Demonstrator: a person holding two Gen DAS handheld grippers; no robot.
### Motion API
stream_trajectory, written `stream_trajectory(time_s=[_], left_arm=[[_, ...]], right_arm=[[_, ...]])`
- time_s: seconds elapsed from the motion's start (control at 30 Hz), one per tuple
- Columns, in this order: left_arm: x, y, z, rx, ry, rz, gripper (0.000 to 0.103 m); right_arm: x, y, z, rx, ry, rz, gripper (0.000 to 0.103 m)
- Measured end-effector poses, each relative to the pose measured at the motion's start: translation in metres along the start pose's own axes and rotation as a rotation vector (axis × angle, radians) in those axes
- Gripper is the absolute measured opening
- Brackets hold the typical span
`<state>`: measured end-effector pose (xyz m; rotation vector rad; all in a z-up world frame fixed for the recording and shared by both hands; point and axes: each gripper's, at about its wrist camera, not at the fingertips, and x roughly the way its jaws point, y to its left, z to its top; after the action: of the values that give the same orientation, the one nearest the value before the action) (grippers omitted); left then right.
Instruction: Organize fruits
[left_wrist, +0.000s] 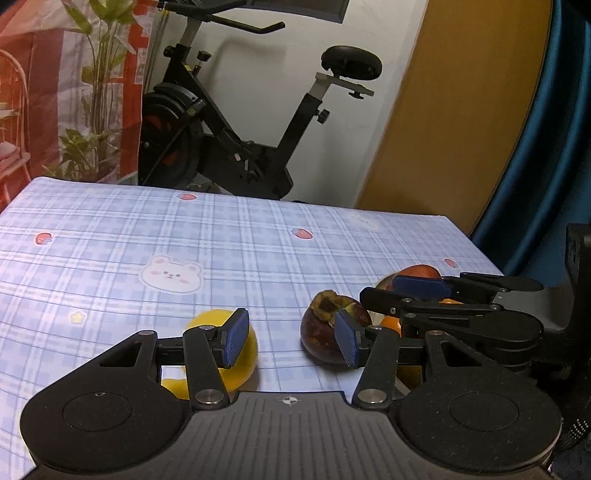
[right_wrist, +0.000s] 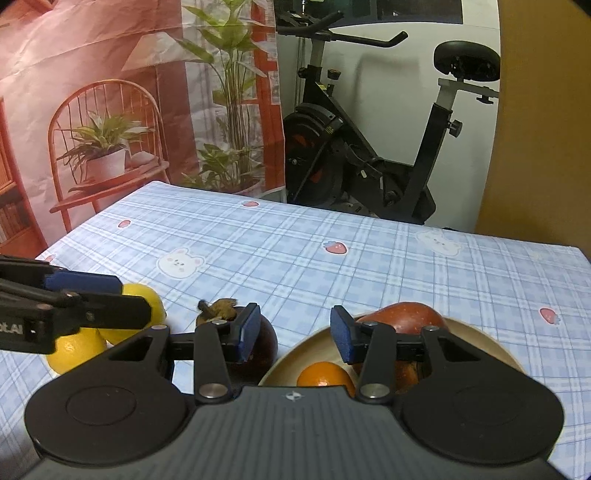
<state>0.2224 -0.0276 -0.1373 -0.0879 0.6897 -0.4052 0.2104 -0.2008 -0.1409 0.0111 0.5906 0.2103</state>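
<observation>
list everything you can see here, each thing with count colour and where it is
lemon: two, yellow, on the tablecloth at the left, touching each other
mangosteen: one, dark purple with a brown cap, on the cloth between the lemons and the bowl
bowl: one, cream, on the cloth at the right
apple: one, red, in the bowl, far side
orange: one, orange, in the bowl, near side
tablecloth: one, light blue plaid with bears and strawberries, covering the table
exercise bike: one, black, beyond the table
backdrop: one, printed with a red chair and plants, beyond the table at the left
left claw: one, black with blue pads, open, by the lemons and mangosteen
right claw: one, black with blue pads, open, between the mangosteen and the bowl
</observation>
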Motion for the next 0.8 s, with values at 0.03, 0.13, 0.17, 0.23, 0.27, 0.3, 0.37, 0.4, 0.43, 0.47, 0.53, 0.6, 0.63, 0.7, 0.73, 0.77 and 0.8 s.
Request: stream_trajectory(time_s=[0.03, 0.13, 0.17, 0.23, 0.27, 0.3, 0.37, 0.4, 0.43, 0.47, 0.53, 0.6, 0.63, 0.7, 0.73, 0.77, 0.8], left_arm=[[0.002, -0.001, 0.0, 0.002, 0.003, 0.0, 0.054], [0.006, -0.003, 0.001, 0.005, 0.016, -0.004, 0.054], [0.007, -0.004, 0.001, 0.006, 0.019, -0.005, 0.054], [0.01, -0.004, 0.001, 0.004, 0.024, -0.007, 0.054], [0.011, -0.004, 0.002, 0.001, 0.028, -0.007, 0.054], [0.012, -0.003, 0.002, -0.002, 0.031, -0.007, 0.054], [0.014, -0.002, 0.003, -0.012, 0.032, -0.011, 0.054], [0.014, -0.001, 0.004, -0.018, 0.033, -0.014, 0.054], [0.014, 0.001, 0.005, -0.023, 0.033, -0.015, 0.054], [0.014, 0.002, 0.006, -0.029, 0.032, -0.015, 0.054], [0.014, 0.004, 0.008, -0.045, 0.03, -0.02, 0.054], [0.014, 0.006, 0.011, -0.056, 0.026, -0.03, 0.054], [0.014, 0.006, 0.012, -0.06, 0.024, -0.033, 0.054], [0.015, 0.006, 0.015, -0.067, 0.019, -0.038, 0.054], [0.015, 0.006, 0.016, -0.07, 0.015, -0.04, 0.054], [0.015, 0.006, 0.017, -0.076, 0.013, -0.044, 0.054], [0.017, 0.007, 0.018, -0.083, 0.014, -0.05, 0.054]], right_arm=[[0.0, 0.0, 0.0, -0.003, 0.0, -0.005, 0.045], [0.001, -0.002, -0.001, -0.002, 0.008, -0.019, 0.042], [0.001, -0.003, -0.001, 0.0, 0.011, -0.019, 0.042], [0.0, -0.004, -0.002, 0.004, 0.011, -0.016, 0.042], [-0.001, -0.004, -0.002, 0.003, 0.009, -0.015, 0.042], [-0.002, -0.004, -0.001, 0.0, 0.008, -0.013, 0.042], [-0.004, -0.003, 0.0, -0.007, 0.002, -0.008, 0.043], [-0.006, -0.003, 0.001, -0.01, -0.004, -0.003, 0.043], [-0.009, -0.003, 0.001, -0.015, -0.011, 0.003, 0.043], [-0.013, -0.002, 0.002, -0.024, -0.021, 0.011, 0.043], [-0.019, -0.001, 0.002, -0.04, -0.038, 0.017, 0.045], [-0.025, -0.001, 0.002, -0.05, -0.055, 0.049, 0.049], [-0.026, 0.0, 0.001, -0.061, -0.056, 0.063, 0.053], [-0.025, 0.005, 0.0, -0.103, -0.041, 0.089, 0.058], [-0.023, 0.008, -0.002, -0.127, -0.028, 0.103, 0.06], [-0.022, 0.012, -0.004, -0.158, -0.016, 0.111, 0.061], [-0.019, 0.017, -0.007, -0.191, -0.007, 0.116, 0.061]])
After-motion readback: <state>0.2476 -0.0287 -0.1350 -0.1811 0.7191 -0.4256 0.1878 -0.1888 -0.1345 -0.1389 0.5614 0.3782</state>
